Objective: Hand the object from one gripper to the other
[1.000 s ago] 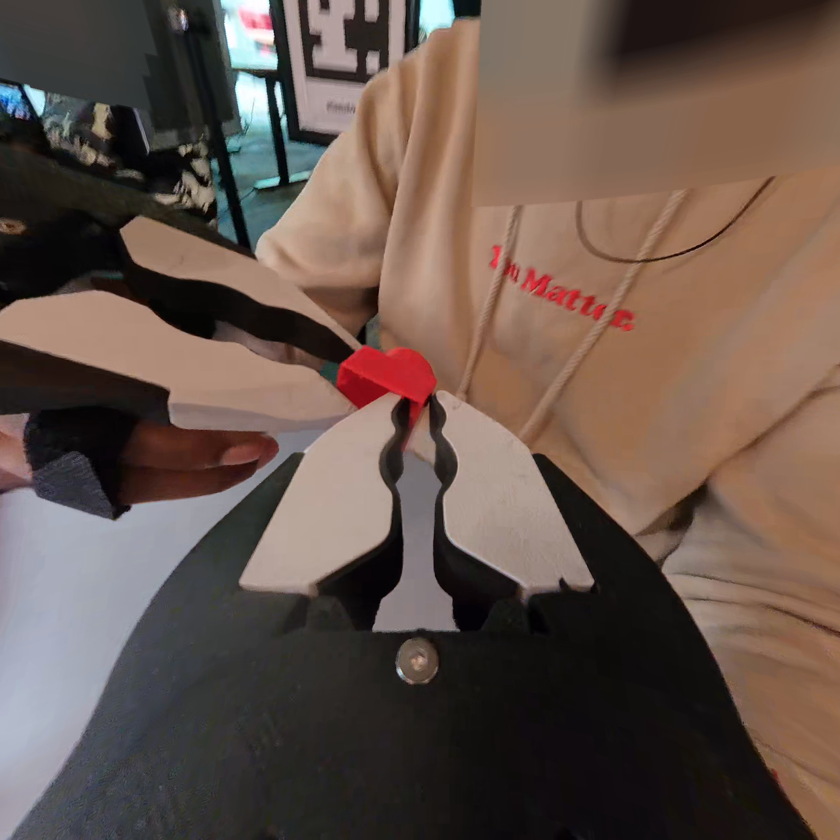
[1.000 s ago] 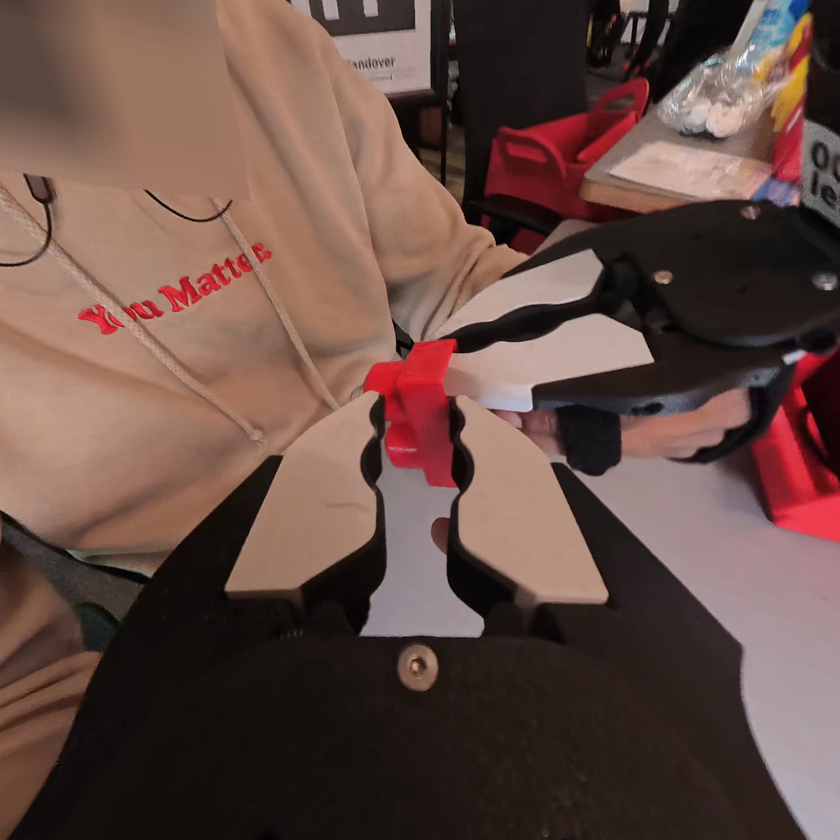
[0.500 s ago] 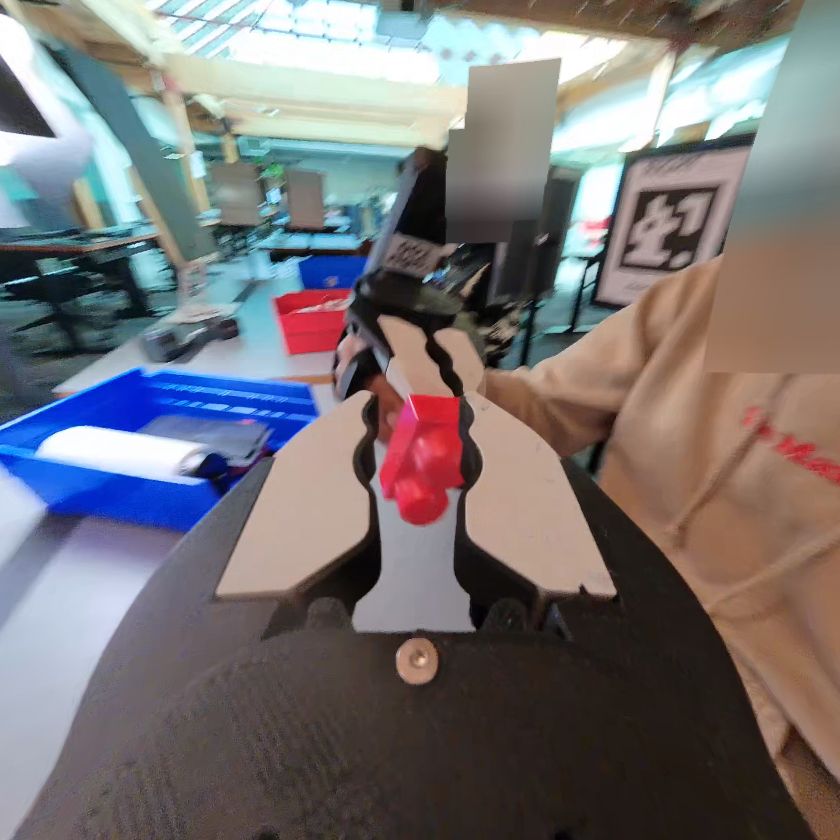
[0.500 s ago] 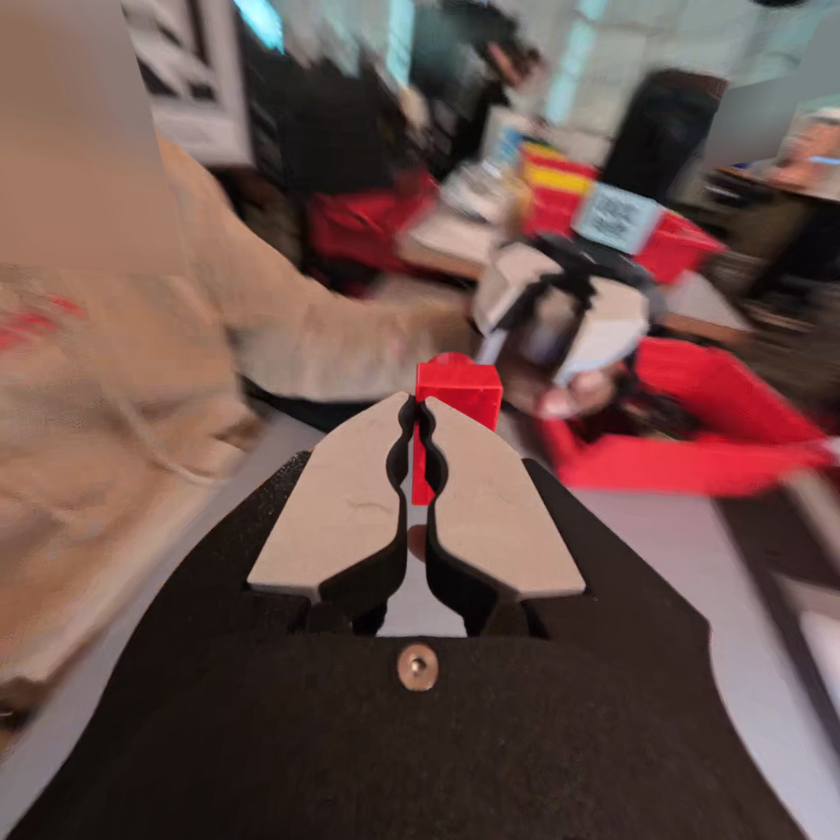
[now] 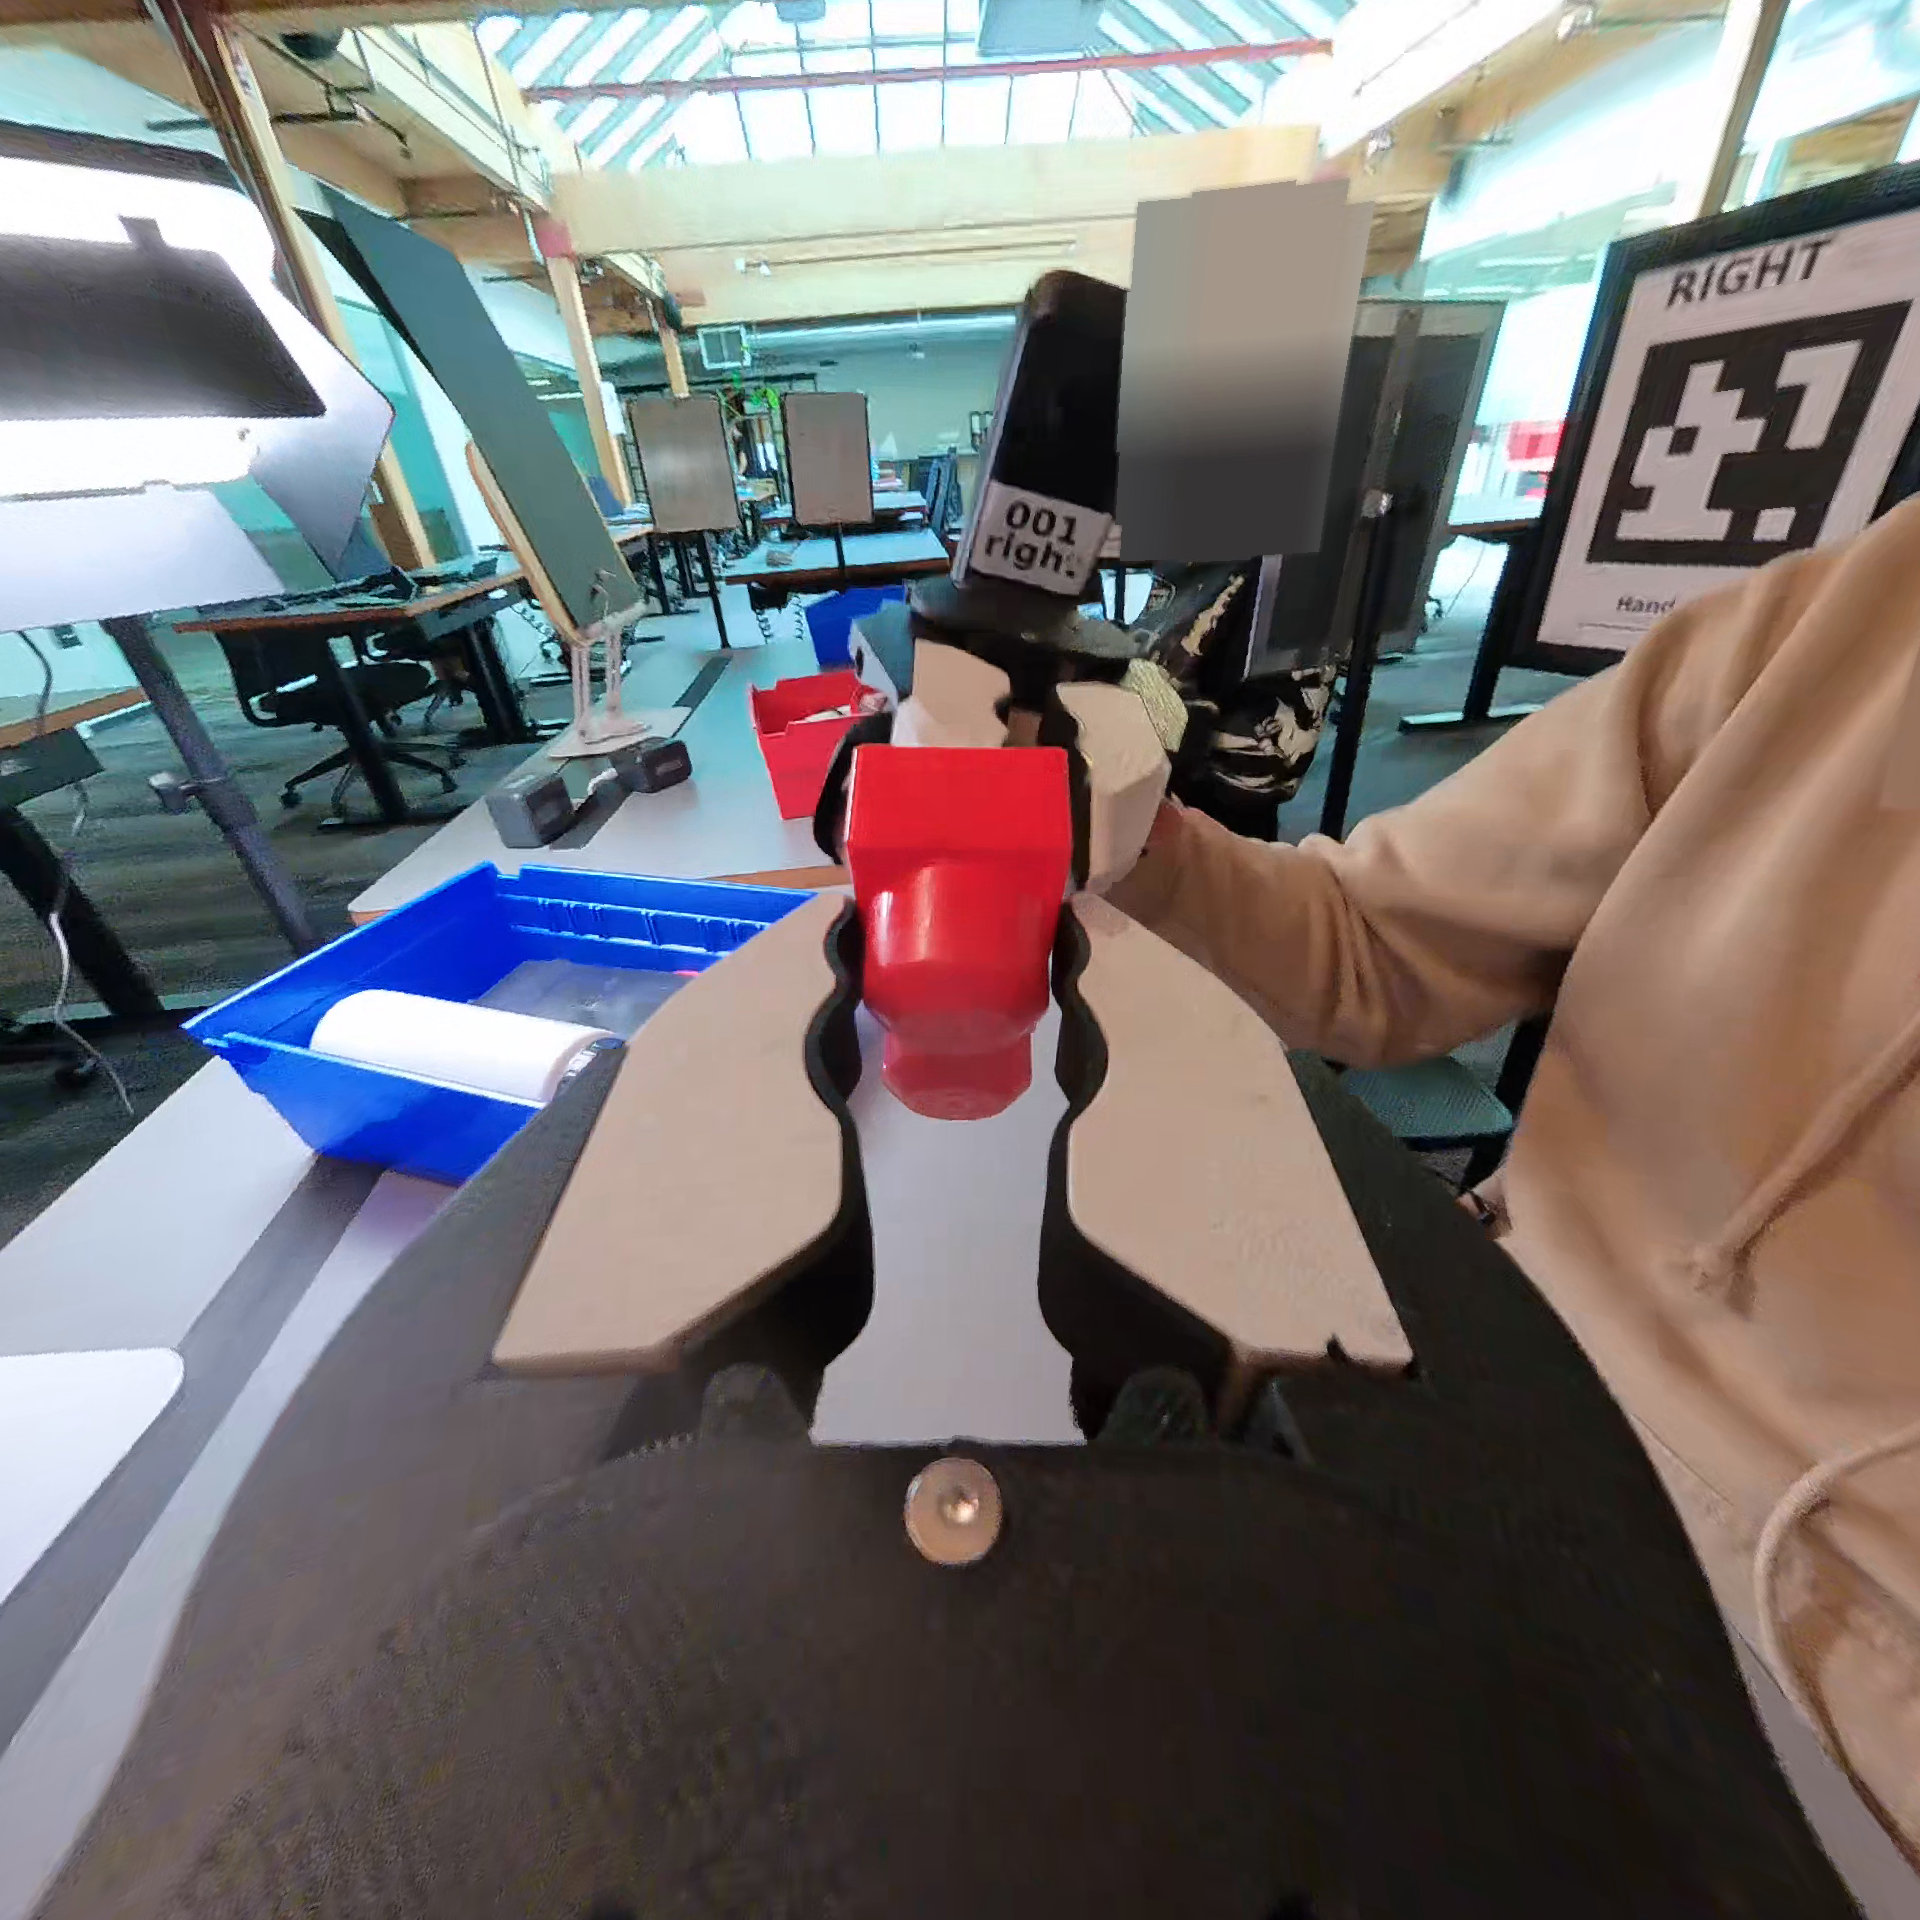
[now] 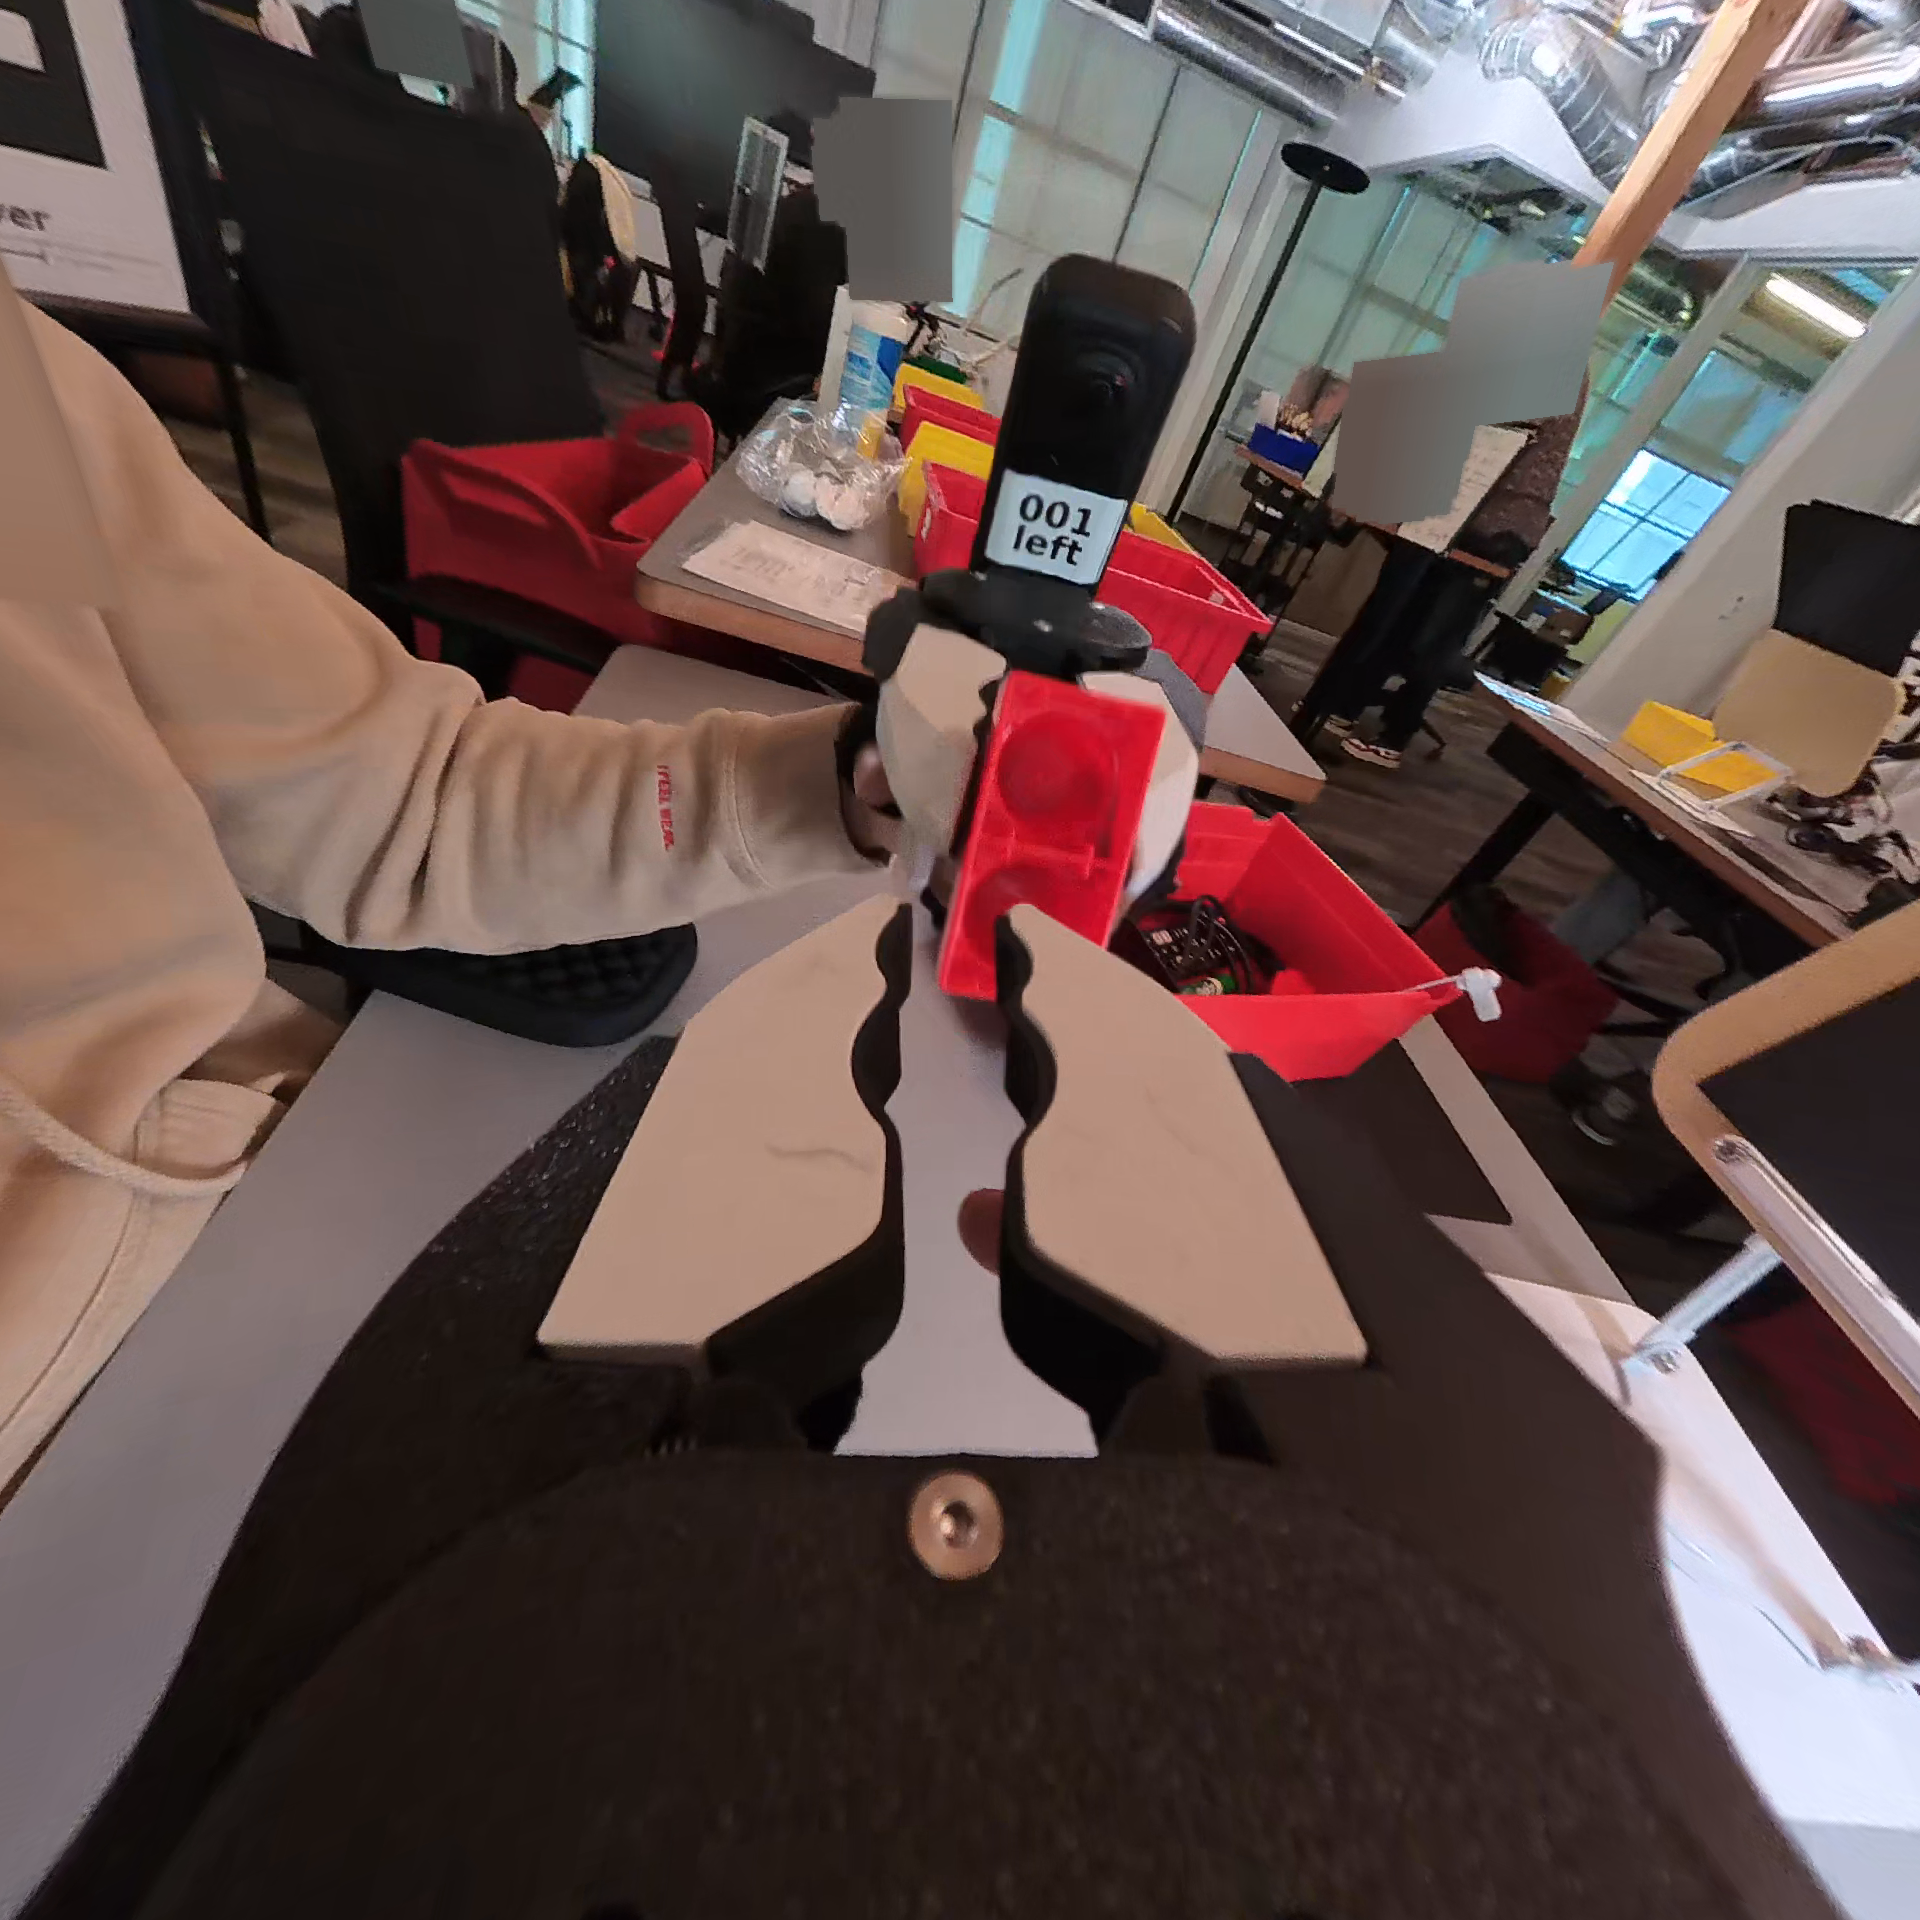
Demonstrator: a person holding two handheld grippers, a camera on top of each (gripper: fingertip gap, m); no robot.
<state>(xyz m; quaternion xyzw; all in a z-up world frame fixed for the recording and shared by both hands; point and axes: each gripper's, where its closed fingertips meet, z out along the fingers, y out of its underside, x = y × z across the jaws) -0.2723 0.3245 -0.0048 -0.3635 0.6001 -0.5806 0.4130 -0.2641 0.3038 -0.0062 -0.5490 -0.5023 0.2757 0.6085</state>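
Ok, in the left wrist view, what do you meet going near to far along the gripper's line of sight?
left gripper → red block held between its fingers → right gripper facing back just behind the block → red bin on the far table → distant desks and dark panels.

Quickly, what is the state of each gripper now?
Left gripper: shut on the red block.
Right gripper: open, fingers apart beside the red block's end, not clamping it.
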